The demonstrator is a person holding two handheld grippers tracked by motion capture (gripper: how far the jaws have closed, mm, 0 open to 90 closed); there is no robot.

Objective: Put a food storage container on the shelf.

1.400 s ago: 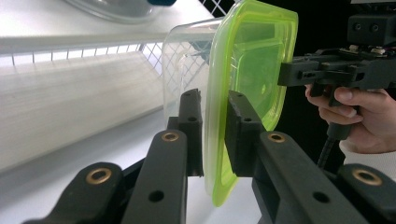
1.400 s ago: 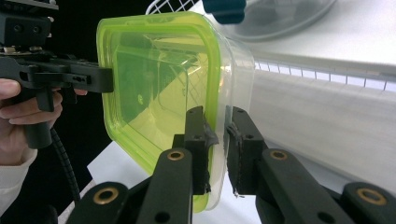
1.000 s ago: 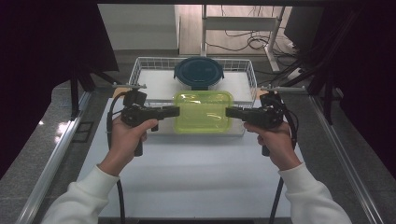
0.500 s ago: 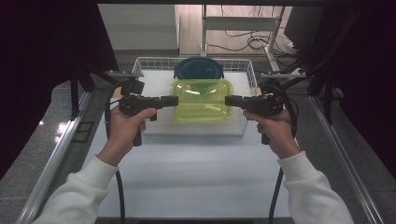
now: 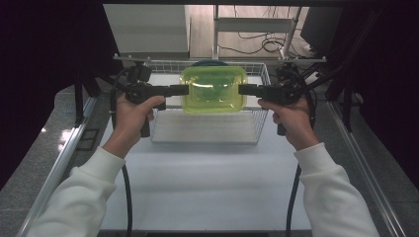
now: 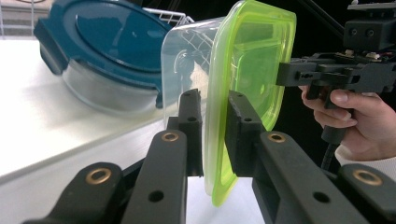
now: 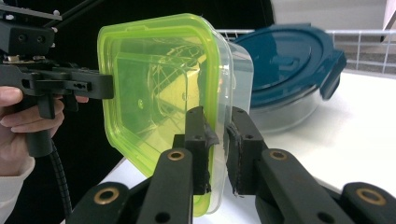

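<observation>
The green-lidded container (image 5: pixel 213 90) is seen in the upper middle of the high view, held off the worktop (image 5: pixel 207 173) and above the wire basket (image 5: pixel 205 131). Its long axis runs left to right across the frame, level, with the lid facing up toward the camera. Each short end is taken by one pair of tongs: the left tongs (image 5: pixel 184 90) at the frame-left end, the right tongs (image 5: pixel 243 89) at the frame-right end, both pointing inward along that axis, so that the container lies straight between them and neither hand is nearer.

In the left gripper view the left tongs (image 6: pixel 214 133) are clenched on the lid rim, one pad on the green lid, the other against the clear wall below it. In the right gripper view the right tongs (image 7: pixel 215 140) are clamped on the opposite rim in the same manner, lid edge and wall pinched together.

Behind the container, a round glass dish with a blue lid (image 6: pixel 100 51) is seen standing inside the basket, close to the container but apart from it; in the high view it is mostly hidden, a blue arc showing above the green lid.

Judgement: the load is shared evenly, so the next move is thought to depend on both hands travelling together along one line; any unequal pull along the long axis could slip a rim out of its pads.
</observation>
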